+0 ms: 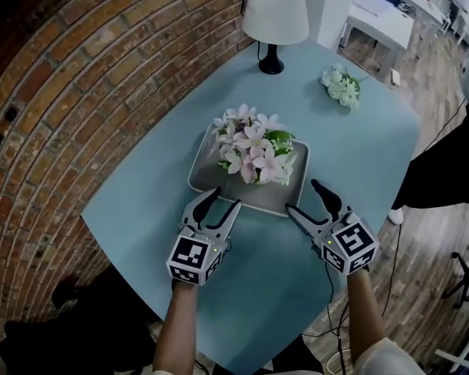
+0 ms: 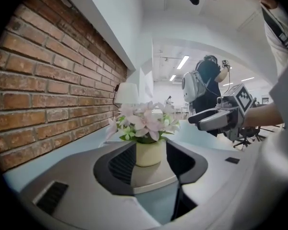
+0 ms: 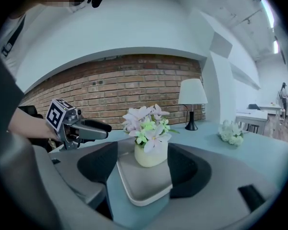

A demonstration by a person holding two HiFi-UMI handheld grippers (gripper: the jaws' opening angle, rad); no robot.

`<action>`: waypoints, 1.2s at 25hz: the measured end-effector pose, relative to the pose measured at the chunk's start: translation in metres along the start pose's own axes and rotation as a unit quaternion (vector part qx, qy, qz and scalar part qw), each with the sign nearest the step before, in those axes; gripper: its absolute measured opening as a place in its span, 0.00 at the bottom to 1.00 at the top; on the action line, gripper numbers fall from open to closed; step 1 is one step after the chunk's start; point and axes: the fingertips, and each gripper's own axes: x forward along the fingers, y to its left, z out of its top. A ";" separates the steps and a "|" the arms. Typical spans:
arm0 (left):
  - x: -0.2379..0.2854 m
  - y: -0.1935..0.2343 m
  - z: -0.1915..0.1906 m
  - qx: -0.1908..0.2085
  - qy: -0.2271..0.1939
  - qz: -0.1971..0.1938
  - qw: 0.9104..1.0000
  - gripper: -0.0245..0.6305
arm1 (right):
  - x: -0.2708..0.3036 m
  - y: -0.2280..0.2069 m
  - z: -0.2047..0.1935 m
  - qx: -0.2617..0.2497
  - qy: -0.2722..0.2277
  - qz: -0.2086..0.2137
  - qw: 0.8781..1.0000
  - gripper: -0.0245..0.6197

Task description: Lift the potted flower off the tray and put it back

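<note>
The potted flower (image 1: 254, 151), pink and white blooms in a cream pot (image 2: 149, 152), stands upright on a grey rectangular tray (image 1: 205, 172) in the middle of a light blue table. My left gripper (image 1: 225, 198) hovers at the tray's near left edge, jaws apart with nothing between them. At the tray's near right corner my right gripper (image 1: 303, 196) is also open and empty. In the left gripper view the pot shows beyond the gap between the dark fingers (image 2: 120, 164). The right gripper view shows the tray (image 3: 144, 188) and pot (image 3: 150, 155) framed between its own jaws, neither touching.
A white-shaded lamp (image 1: 275, 14) stands at the table's far end, and a loose bunch of white flowers (image 1: 341, 84) lies at the far right. A brick wall (image 1: 78, 76) runs along the left. White desks (image 1: 375, 18) and a person (image 2: 206, 90) are beyond.
</note>
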 end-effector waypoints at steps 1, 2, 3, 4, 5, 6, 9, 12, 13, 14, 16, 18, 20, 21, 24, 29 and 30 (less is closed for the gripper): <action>0.005 0.003 -0.003 0.001 0.005 0.001 1.000 0.39 | 0.006 -0.003 -0.002 0.001 0.001 0.004 1.000 0.59; 0.010 0.004 -0.005 0.002 0.009 0.001 1.000 0.39 | 0.011 -0.005 -0.003 0.004 0.002 0.009 1.000 0.61; 0.015 0.005 -0.007 0.003 0.013 -0.002 1.000 0.40 | 0.016 -0.007 -0.005 0.007 0.004 0.015 1.000 0.62; 0.020 0.005 -0.009 0.003 0.015 -0.005 1.000 0.41 | 0.020 -0.010 -0.007 0.007 0.006 0.020 1.000 0.63; 0.025 0.004 -0.011 0.004 0.016 -0.009 1.000 0.42 | 0.025 -0.012 -0.010 0.004 0.010 0.024 1.000 0.64; 0.030 0.004 -0.013 0.004 0.017 -0.013 1.000 0.43 | 0.029 -0.014 -0.012 -0.002 0.013 0.029 0.999 0.64; 0.043 0.004 -0.018 0.006 0.020 -0.026 0.999 0.46 | 0.042 -0.022 -0.016 -0.029 0.017 0.041 0.999 0.67; 0.055 0.006 -0.022 0.001 0.023 -0.034 0.999 0.50 | 0.056 -0.030 -0.020 -0.053 0.021 0.056 0.997 0.69; 0.058 0.007 -0.024 0.000 0.025 -0.035 0.999 0.50 | 0.061 -0.031 -0.022 -0.056 0.022 0.064 0.996 0.70; 0.061 0.008 -0.026 0.001 0.028 -0.036 0.999 0.50 | 0.065 -0.032 -0.024 -0.059 0.024 0.073 0.995 0.70; 0.066 0.009 -0.030 0.005 0.035 -0.040 0.999 0.51 | 0.075 -0.034 -0.027 -0.064 0.025 0.090 0.994 0.72; 0.072 0.011 -0.032 0.010 0.041 -0.043 0.998 0.52 | 0.084 -0.038 -0.027 -0.066 0.024 0.104 0.992 0.73; 0.078 0.014 -0.034 0.009 0.044 -0.042 0.998 0.53 | 0.092 -0.042 -0.026 -0.067 0.023 0.114 0.991 0.74; 0.080 0.015 -0.034 0.007 0.044 -0.042 0.998 0.54 | 0.096 -0.043 -0.026 -0.068 0.023 0.120 0.990 0.74; 0.085 0.015 -0.035 0.004 0.044 -0.050 0.998 0.56 | 0.105 -0.039 -0.029 -0.072 0.033 0.150 0.986 0.76; 0.092 0.014 -0.038 0.001 0.045 -0.064 0.997 0.58 | 0.116 -0.032 -0.041 -0.088 0.050 0.177 0.979 0.79; 0.093 0.014 -0.039 0.002 0.046 -0.066 0.997 0.58 | 0.117 -0.031 -0.042 -0.092 0.051 0.181 0.978 0.80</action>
